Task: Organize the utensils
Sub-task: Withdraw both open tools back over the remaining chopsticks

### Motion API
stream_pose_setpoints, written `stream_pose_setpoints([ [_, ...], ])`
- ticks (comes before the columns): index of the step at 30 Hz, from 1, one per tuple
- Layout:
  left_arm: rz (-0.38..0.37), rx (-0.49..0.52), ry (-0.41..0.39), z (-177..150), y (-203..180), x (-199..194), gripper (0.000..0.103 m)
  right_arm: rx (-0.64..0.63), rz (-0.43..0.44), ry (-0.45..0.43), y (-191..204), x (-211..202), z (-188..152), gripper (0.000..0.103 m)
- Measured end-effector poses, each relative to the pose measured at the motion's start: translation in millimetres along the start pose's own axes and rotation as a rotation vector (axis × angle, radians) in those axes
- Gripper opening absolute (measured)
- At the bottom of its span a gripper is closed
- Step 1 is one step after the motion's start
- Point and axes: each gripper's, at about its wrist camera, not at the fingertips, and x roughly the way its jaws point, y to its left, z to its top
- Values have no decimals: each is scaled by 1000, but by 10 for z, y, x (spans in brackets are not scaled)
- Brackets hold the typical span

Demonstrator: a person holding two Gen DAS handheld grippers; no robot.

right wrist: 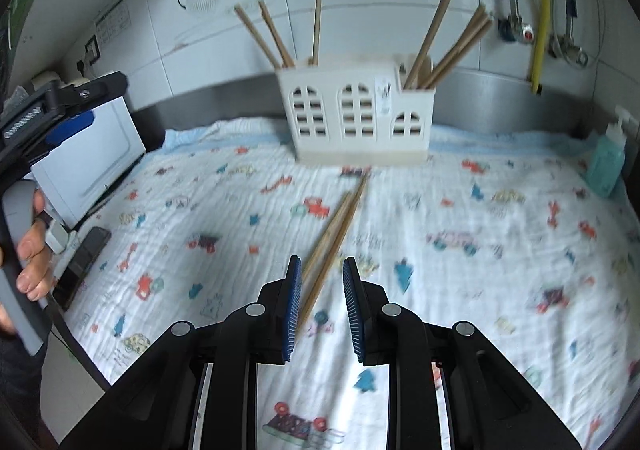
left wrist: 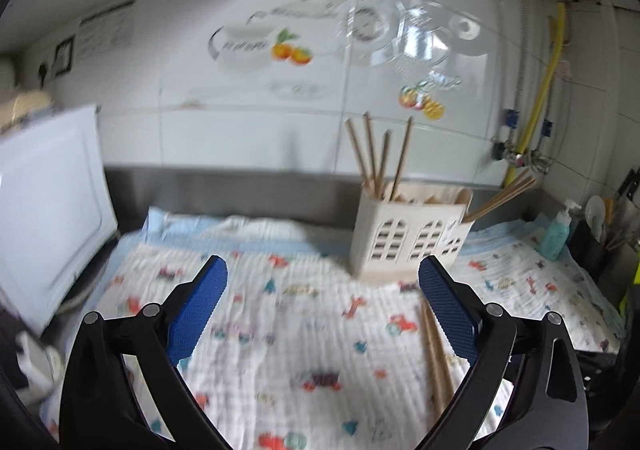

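Above chopsticks, empty narrow-set right fingers

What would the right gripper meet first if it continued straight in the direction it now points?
Probably the loose chopsticks on the patterned cloth: they lie just ahead of the right gripper, in line with its narrow gap. Depth is hard to judge.

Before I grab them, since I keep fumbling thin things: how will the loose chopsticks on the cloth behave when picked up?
The chopsticks look like thin, stiff wood, so probably light and unbending. They lie flat on the soft cloth, so pads may dig into fabric. Two lie together; one could slip or roll away.
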Motion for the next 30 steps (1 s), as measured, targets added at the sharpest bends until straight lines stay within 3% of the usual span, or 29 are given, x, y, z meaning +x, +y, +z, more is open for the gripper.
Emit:
stream_pose_setpoints([
  [10,81,-46,45,-370,325,-10,96,52,-6,64,120,317,-187,17],
  [30,117,-85,119,-686,575,98,97,115,-58,120,98,636,-201,13],
])
